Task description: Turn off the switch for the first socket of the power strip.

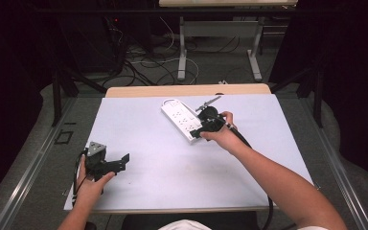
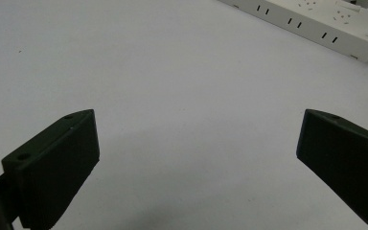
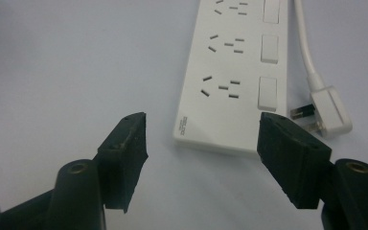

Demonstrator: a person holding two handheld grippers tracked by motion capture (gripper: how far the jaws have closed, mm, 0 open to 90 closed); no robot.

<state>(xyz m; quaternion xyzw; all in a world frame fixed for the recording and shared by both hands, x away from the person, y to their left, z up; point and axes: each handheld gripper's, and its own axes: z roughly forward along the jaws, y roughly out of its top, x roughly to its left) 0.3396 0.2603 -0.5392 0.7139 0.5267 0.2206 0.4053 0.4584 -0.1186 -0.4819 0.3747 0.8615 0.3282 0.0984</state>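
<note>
Power strip point(image 3: 230, 72) flat on table; right gripper point(image 3: 203, 129) jaws wide, apparently clear; left gripper point(image 2: 196, 143) jaws wide, empty.

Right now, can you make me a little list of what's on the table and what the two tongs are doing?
surface: white table
main thing: white power strip lying flat, sockets and switches facing up
plug: white plug on its cord, lying beside the strip's near end
right tongs: open, at the strip's near end, not pressing on it
left tongs: open, nothing between them, apart from the strip
left hand: near the table's front left corner
</note>
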